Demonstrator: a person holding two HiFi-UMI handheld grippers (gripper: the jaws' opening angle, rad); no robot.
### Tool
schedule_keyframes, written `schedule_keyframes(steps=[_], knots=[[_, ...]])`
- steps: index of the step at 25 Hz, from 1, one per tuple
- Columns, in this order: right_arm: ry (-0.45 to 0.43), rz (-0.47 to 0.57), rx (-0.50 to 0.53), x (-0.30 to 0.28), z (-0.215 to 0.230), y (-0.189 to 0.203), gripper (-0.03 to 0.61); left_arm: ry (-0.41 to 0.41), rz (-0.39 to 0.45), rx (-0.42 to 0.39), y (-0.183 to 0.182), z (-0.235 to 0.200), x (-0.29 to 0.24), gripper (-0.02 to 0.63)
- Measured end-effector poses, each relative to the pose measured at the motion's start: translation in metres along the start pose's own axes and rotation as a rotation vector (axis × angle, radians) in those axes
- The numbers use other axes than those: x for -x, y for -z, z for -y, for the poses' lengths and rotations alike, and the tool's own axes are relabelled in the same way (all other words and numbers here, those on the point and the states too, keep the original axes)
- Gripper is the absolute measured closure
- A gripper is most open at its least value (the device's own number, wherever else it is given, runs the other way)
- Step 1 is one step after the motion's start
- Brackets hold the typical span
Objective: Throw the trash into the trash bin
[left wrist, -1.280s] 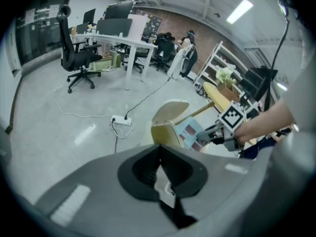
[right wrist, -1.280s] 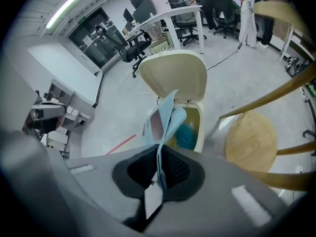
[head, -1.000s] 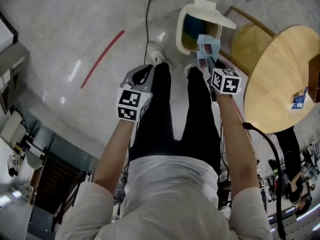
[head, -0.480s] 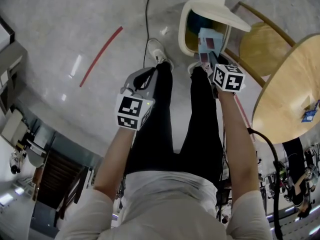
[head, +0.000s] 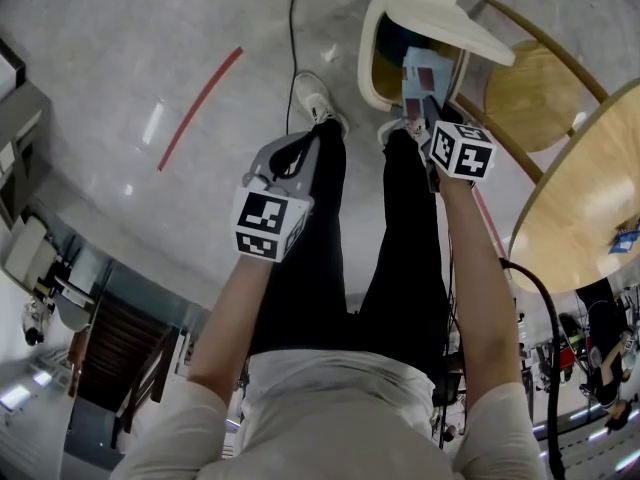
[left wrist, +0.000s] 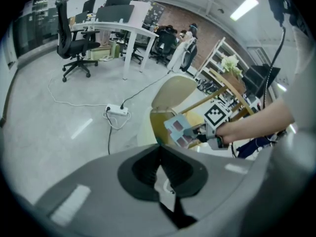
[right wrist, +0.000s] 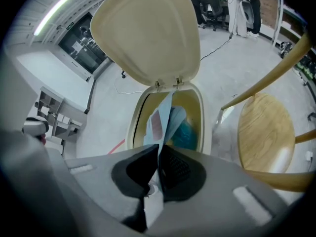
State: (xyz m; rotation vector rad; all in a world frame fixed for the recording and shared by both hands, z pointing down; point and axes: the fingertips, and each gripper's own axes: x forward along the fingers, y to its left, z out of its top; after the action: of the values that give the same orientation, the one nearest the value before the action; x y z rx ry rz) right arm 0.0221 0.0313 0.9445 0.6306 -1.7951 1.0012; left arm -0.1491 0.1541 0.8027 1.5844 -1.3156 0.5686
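My right gripper (right wrist: 159, 158) has its fingers pinched together on the trash (right wrist: 161, 116), a flat pale-blue packet with red squares. The packet sticks out ahead of the fingers and hangs right over the mouth of the bin (right wrist: 132, 127). The lid (right wrist: 148, 33) stands upright behind the opening (a relief, nothing to push aside), and something blue-green already lies down inside. My left gripper (left wrist: 159, 168) has its fingers closed on nothing and is held over the floor (head: 150, 68), well apart from the bin.

I judge the step in hand to be the drop itself. To do it well, I want the whole packet inside the rim before I let go. In the head view its far end is over the opening, but the gripper itself sits near the front edge, so I would ease a little further in and down first. A thin, light packet may flutter sideways or cling to a finger. So I would keep the gripper pointing steeply down and open the fingers wide in one clean move. Then I would wait to see the packet fall clear before pulling back.

The chair (right wrist: 261, 127) stands just beside the bin on its right, with the desk (head: 590, 218) beyond it, so I would lift straight back out and not swing that way. The left gripper has no part here and can stay clear.
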Motion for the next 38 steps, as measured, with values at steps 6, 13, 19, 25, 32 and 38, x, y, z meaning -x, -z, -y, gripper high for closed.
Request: schedule_keyframes(steps=[6, 13, 19, 25, 32, 38], knots=[[0.0, 0.003, 0.016, -0.006, -0.004, -0.006, 0.541, 0.006, -0.02, -0.004, 0.009, 0.003, -0.002, 0.611], [-0.003, 0.017, 0.04, -0.01, -0.01, -0.011, 0.38, 0.008, -0.021, 0.009, 0.011, 0.002, -0.005, 0.611], [0.024, 0.035, 0.041, -0.005, -0.001, -0.012, 0.314, 0.024, -0.028, -0.003, 0.007, 0.008, -0.007, 0.611], [0.012, 0.025, 0.024, 0.0, -0.002, -0.011, 0.314, 0.018, -0.024, -0.006, 0.005, 0.008, -0.005, 0.611], [-0.002, 0.025, 0.046, 0.011, -0.009, -0.013, 0.329, 0.011, -0.009, -0.013, -0.004, 0.011, -0.002, 0.611], [-0.007, 0.047, 0.056, 0.027, -0.015, -0.022, 0.435, 0.009, 0.01, -0.015, -0.015, 0.016, 0.005, 0.611]])
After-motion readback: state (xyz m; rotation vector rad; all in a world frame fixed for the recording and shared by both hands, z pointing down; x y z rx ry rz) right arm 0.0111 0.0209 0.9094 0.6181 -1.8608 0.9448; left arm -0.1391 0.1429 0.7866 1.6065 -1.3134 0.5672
